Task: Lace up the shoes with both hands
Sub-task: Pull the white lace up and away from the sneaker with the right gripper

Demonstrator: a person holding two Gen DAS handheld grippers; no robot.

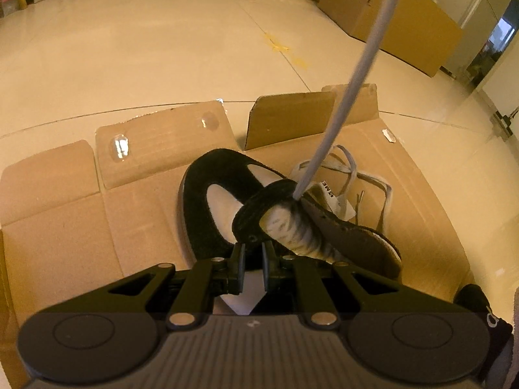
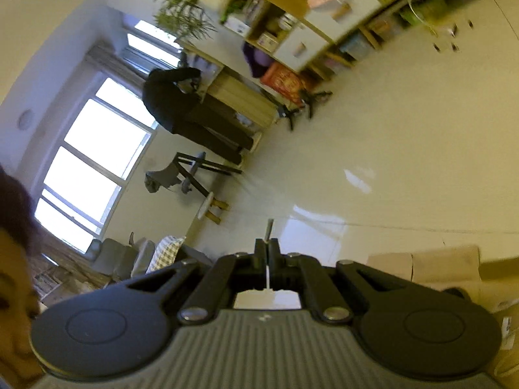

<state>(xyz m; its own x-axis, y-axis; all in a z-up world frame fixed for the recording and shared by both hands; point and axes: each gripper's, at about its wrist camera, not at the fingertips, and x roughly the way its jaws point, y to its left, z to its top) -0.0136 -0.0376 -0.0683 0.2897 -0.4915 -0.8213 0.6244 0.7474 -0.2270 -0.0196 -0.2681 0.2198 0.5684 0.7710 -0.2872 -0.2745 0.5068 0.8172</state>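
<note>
Lying on cardboard (image 1: 65, 227), black-and-white shoe (image 1: 207, 201), grey lace (image 1: 350, 90) taut, right hand-held gripper (image 2: 267, 248) pinching lace tip.

Pale glossy floor tiles (image 1: 136, 52) run to cardboard boxes (image 1: 418, 32) at the far right edge. A bright window (image 2: 97, 149) lights white walls — wooden shelves (image 2: 301, 29), crammed, stand beside a leafy plant (image 2: 181, 6).

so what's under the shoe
Flattened cardboard lies under the black shoe; loose lace sits beside it. The sole and whatever lies directly beneath are hidden.
</note>
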